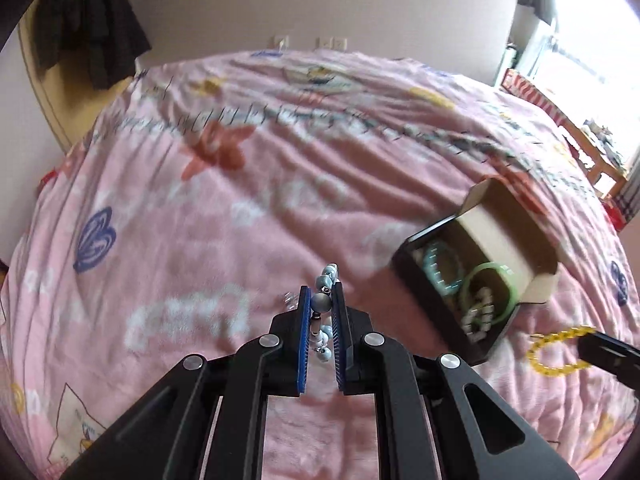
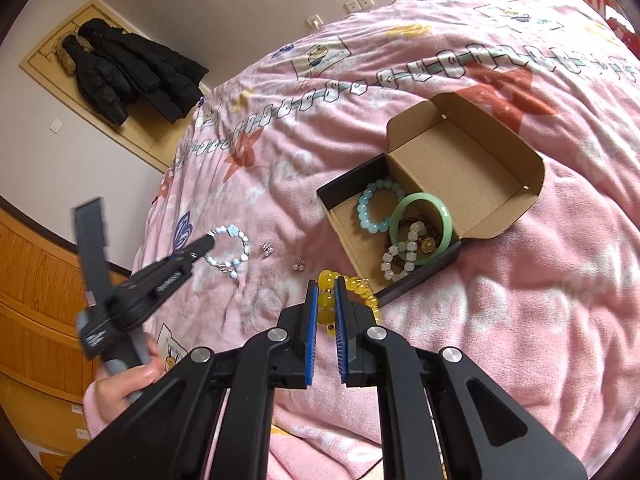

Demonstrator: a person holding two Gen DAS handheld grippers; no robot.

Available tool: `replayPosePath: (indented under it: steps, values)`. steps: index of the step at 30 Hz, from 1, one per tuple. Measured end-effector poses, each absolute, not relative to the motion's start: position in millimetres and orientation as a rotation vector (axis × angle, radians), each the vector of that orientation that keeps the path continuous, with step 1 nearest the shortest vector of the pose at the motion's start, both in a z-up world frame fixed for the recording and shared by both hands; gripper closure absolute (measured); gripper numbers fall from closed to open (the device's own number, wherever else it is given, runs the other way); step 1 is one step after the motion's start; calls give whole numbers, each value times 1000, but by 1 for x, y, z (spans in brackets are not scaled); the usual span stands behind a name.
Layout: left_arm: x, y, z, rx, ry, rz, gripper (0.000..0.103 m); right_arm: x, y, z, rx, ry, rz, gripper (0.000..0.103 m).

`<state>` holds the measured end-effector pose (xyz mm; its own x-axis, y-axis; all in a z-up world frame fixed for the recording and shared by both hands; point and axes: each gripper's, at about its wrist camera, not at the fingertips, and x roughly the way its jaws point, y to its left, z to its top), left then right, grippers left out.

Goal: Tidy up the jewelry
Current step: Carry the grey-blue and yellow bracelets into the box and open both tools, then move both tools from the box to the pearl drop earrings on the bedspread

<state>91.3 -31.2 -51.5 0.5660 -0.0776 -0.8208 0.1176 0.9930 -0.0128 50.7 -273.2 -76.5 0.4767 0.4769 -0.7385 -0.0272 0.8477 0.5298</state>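
My left gripper (image 1: 322, 294) is shut on a pale blue bead bracelet (image 1: 323, 304) above the pink bedspread; it also shows in the right wrist view (image 2: 230, 254). My right gripper (image 2: 327, 288) is shut on a yellow bead bracelet (image 2: 326, 300), seen from the left wrist (image 1: 558, 350). An open cardboard box (image 2: 440, 168) lies ahead to the right and holds a turquoise bead bracelet (image 2: 374, 210), a green bangle (image 2: 422, 222) and a white bead bracelet (image 2: 400, 258). The box also shows in the left wrist view (image 1: 496, 240).
Two small clear earrings (image 2: 267, 249) (image 2: 299, 265) lie on the bedspread (image 2: 520, 300) between the grippers. A black jacket (image 2: 128, 68) hangs on the far wall. A wooden cabinet (image 2: 32, 300) stands at the left. A window (image 1: 592, 40) is at the right.
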Motion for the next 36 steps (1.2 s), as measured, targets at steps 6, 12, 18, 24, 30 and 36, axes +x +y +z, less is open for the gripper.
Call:
replayPosePath:
  steps: [6,12,18,24,30,36]
  values:
    - [91,-75,-31,119,927,-207,92,54,-291,-70,494,1018,289,94]
    - [99,-111,-27,121,940,-292,92,65,-304,-61,497,995,269,94]
    - [112,-128,-26,48,962,-342,92,85,-307,-53,502,980,283,94]
    - [119,-125,-41,-34,996,-342,92,106,-304,-54,503,987,285,92]
    - [126,-109,-58,-147,1046,-352,61,115,-302,-62,514,1004,284,91]
    - [122,-97,-48,-159,1001,-312,50,115,-301,-65,528,1012,288,90]
